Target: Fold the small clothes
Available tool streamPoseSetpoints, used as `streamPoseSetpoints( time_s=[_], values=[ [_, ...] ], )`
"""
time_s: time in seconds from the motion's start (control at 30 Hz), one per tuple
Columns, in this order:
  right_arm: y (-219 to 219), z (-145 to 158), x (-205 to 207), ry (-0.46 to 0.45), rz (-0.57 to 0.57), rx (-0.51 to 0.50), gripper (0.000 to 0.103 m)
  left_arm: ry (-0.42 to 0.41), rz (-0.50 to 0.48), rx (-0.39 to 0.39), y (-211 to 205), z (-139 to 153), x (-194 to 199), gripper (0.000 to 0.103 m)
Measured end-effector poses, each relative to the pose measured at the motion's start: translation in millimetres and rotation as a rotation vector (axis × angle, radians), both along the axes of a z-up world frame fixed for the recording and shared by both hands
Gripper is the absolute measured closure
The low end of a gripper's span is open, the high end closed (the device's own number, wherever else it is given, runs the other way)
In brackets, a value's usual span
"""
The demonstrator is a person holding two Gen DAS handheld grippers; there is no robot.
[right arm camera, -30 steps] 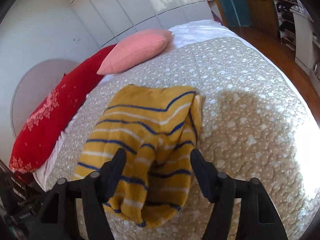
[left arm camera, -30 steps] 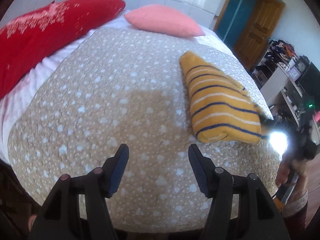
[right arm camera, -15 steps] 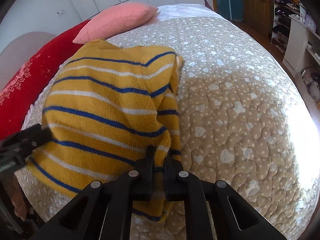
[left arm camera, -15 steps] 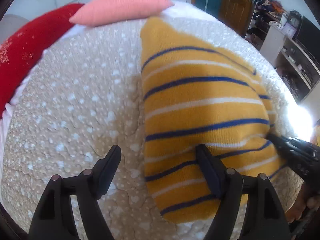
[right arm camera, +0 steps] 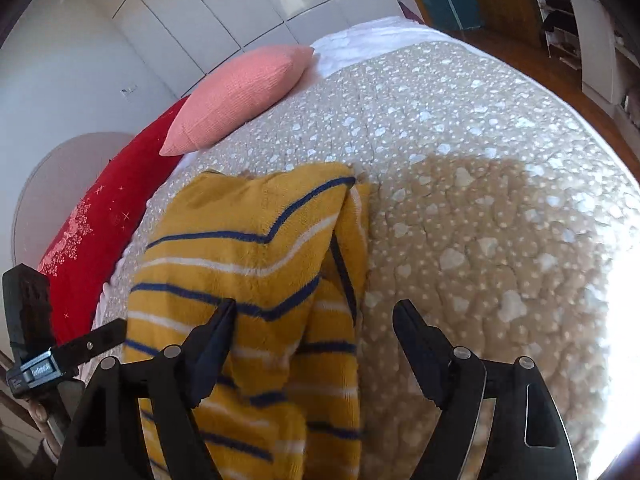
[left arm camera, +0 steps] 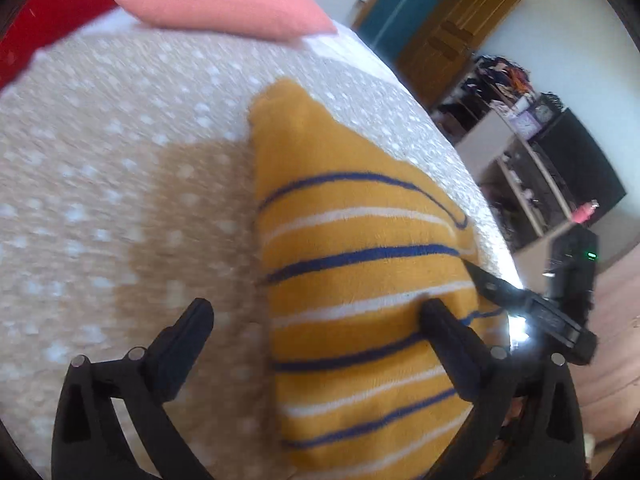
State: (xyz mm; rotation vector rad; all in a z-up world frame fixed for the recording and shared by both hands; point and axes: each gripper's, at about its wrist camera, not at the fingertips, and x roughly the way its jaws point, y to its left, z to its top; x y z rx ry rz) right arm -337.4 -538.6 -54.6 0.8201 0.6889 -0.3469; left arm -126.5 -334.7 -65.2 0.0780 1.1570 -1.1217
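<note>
While both jaws are opening, one striped sweater (left arm camera: 360, 280) lies unclamped — left hand-held gripper (left arm camera: 316, 316), right hand-held gripper (right arm camera: 312, 320), two pillows.

Bedspread (left arm camera: 100, 184) motion-blurred; sweater's (right arm camera: 256, 280) near end cropped

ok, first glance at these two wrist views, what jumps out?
The mustard-yellow striped knit, folded and lying on the speckled beige bedspread, fills the near middle of both views. Both grippers are opening over its near end: the left gripper straddles its left edge, the right gripper its right edge. Behind, a pink cushion and a red pillow sit at the head of the bed.
</note>
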Motion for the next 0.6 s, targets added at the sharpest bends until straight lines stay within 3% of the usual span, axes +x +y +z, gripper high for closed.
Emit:
streamPoseSetpoints(
  time_s=[0.07, 0.1, 0.2, 0.33, 0.4, 0.47, 0.53, 0.57, 0.6],
  values=[
    [-7.4, -8.7, 13.4, -0.053, 0.008, 0.086, 0.033, 0.123, -0.041, 0.008, -12.9, -17.0, -0.7, 0.004],
    [-10.0, -10.1, 18.9, -0.078, 0.017, 0.142, 0.050, 0.130, -0.035, -0.013, -12.4, -14.4, 0.1, 0.020],
    [-3.7, 10.8, 27.2, -0.122, 0.034, 0.138, 0.062, 0.088, -0.033, -0.043, -5.2, 12.7, -0.3, 0.033],
    [4.7, 43.5, 32.4, -0.223, 0.085, 0.112, 0.063, -0.002, -0.008, -0.068, 7.3, 51.0, 3.2, 0.033],
    [9.2, 49.3, 37.3, -0.228, 0.094, 0.076, 0.062, -0.039, 0.017, -0.052, 11.4, 57.1, 4.4, 0.027],
    [10.7, 38.6, 44.5, -0.162, 0.062, 0.050, 0.052, -0.102, 0.058, 0.023, 11.7, 50.2, 4.3, 0.020],
    [12.8, 17.3, 55.1, -0.007, 0.016, -0.001, 0.045, -0.206, 0.100, 0.149, 9.6, 31.3, 0.7, 0.019],
    [14.5, 9.4, 55.9, 0.033, 0.016, -0.019, 0.044, -0.208, 0.092, 0.157, 9.9, 24.3, -1.1, 0.016],
    [16.3, 8.1, 52.5, 0.018, 0.009, -0.018, 0.042, -0.188, 0.092, 0.137, 15.7, 20.9, -2.4, 0.016]
  ],
)
